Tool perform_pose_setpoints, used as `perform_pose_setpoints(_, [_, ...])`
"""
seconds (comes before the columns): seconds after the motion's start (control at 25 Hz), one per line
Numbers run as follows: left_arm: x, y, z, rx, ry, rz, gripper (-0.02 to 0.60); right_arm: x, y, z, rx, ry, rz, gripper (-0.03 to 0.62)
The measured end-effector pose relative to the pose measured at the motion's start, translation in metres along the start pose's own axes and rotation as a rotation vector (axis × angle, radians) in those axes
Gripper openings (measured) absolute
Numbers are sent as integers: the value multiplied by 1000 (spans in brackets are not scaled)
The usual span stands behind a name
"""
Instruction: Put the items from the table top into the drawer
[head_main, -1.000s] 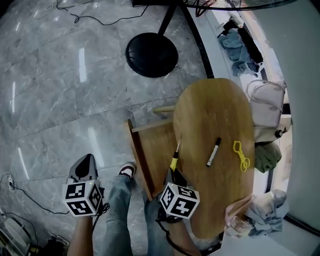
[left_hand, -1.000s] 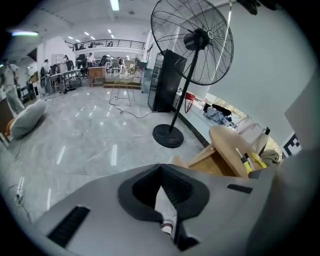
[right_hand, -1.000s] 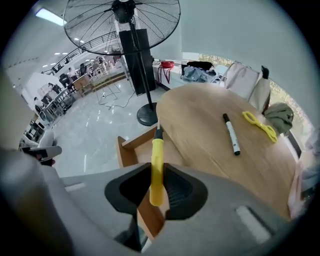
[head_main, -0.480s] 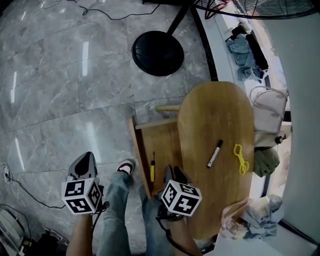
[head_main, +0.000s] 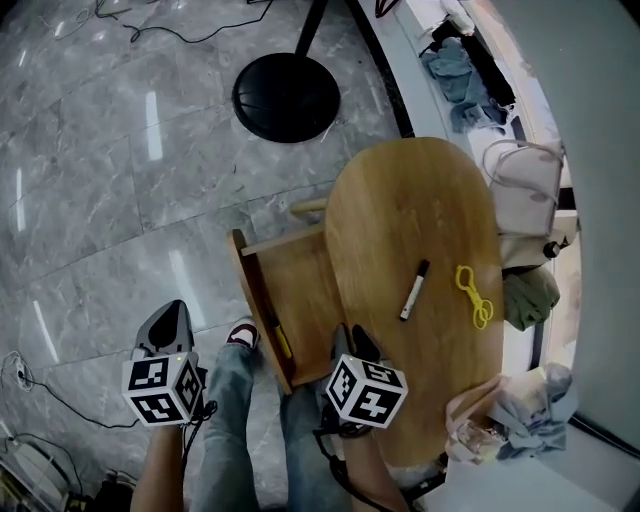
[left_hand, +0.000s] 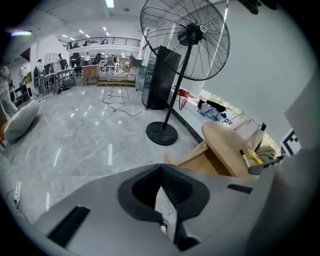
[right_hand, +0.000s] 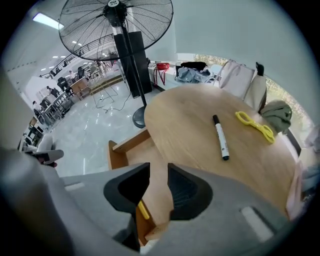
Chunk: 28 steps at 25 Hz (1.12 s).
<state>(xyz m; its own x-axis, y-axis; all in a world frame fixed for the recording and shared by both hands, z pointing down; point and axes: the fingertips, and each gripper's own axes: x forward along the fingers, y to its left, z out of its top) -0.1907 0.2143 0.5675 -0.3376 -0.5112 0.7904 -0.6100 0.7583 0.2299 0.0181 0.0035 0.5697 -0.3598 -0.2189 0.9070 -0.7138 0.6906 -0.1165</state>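
Observation:
A black-and-white marker (head_main: 414, 290) and yellow scissors (head_main: 473, 295) lie on the oval wooden table (head_main: 400, 200). The marker (right_hand: 220, 137) and scissors (right_hand: 256, 125) also show ahead in the right gripper view. Left of the table the wooden drawer (head_main: 262, 300) stands pulled out, with a yellow screwdriver (head_main: 281, 341) lying at its near end. My right gripper (head_main: 350, 337) hovers at the table's near left edge beside the drawer, open, with nothing between its jaws (right_hand: 157, 170). My left gripper (head_main: 172, 315) hangs over the floor to the left, shut and empty (left_hand: 161, 170).
A standing fan's black round base (head_main: 285, 97) sits on the marble floor beyond the drawer. A white bag (head_main: 520, 190) and heaped cloths (head_main: 520, 410) crowd the table's right side. The person's legs and a shoe (head_main: 240, 335) are below the drawer. Cables lie on the floor.
A second ago my right gripper held the yellow screwdriver over the drawer. It let go, and the screwdriver dropped into the drawer and slid to its near end. The left gripper stayed put.

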Motion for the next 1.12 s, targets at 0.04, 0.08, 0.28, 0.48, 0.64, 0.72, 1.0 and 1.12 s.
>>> perform_pose_setpoints(0.04, [2, -7, 1, 10, 3, -9, -6, -2, -7, 1, 5, -5, -10, 97])
perform_pose_setpoints(0.08, [4, -14, 2, 21, 6, -18, -6, -3, -15, 2, 12, -10, -20, 97])
perform_pose_setpoints(0.28, [13, -48, 7, 76, 21, -56, -6, -11, -58, 6, 66, -30, -79, 97])
perform_pose_setpoints(0.48, [23, -77, 8, 119, 35, -80, -6, -13, -95, 6, 108, -39, -117, 97])
perform_pose_setpoints(0.64, [31, -99, 11, 146, 43, -94, -6, -11, -116, 8, 119, -37, -130, 97])
perform_pose_setpoints(0.72, [35, -109, 12, 160, 48, -101, -6, -8, -125, 10, 122, -36, -135, 97])
perform_pose_setpoints(1.0, [51, -133, 14, 192, 70, -109, -6, 8, -148, 17, 105, -20, -145, 97])
perform_pose_setpoints(1.12, [58, -144, 14, 201, 79, -114, -6, 19, -155, 22, 77, -5, -145, 97])
